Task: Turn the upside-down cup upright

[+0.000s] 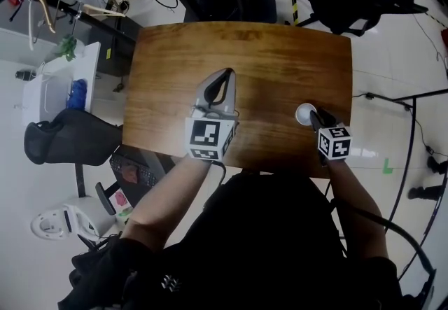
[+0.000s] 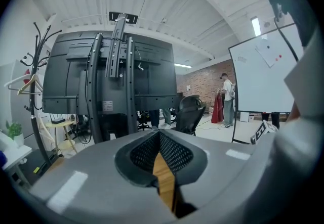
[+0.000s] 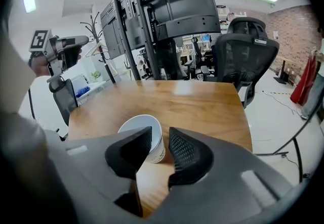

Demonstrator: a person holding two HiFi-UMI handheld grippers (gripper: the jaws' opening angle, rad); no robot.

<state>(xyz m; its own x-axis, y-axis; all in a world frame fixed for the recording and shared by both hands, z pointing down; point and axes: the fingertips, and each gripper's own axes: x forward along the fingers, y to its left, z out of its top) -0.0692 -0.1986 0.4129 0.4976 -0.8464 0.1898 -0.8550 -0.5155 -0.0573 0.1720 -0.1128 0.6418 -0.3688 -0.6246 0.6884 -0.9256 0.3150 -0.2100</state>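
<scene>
A white paper cup (image 1: 305,113) stands upright with its mouth up near the right front corner of the wooden table (image 1: 266,57). In the right gripper view the cup (image 3: 140,129) sits just beyond the jaws. My right gripper (image 3: 160,142) is open, angled down at the cup; its near wall lies in the gap between the pads, which do not press on it. In the head view the right gripper (image 1: 315,118) is at the cup's front edge. My left gripper (image 1: 222,76) hovers over the table's middle, shut and empty, its tips (image 2: 159,134) together.
The table's right edge (image 3: 243,117) and front edge are close to the cup. A black office chair (image 3: 245,61) and a rack of monitors (image 3: 152,26) stand beyond the far side. A white side table (image 1: 59,85) and a dark chair (image 1: 66,137) are to the left.
</scene>
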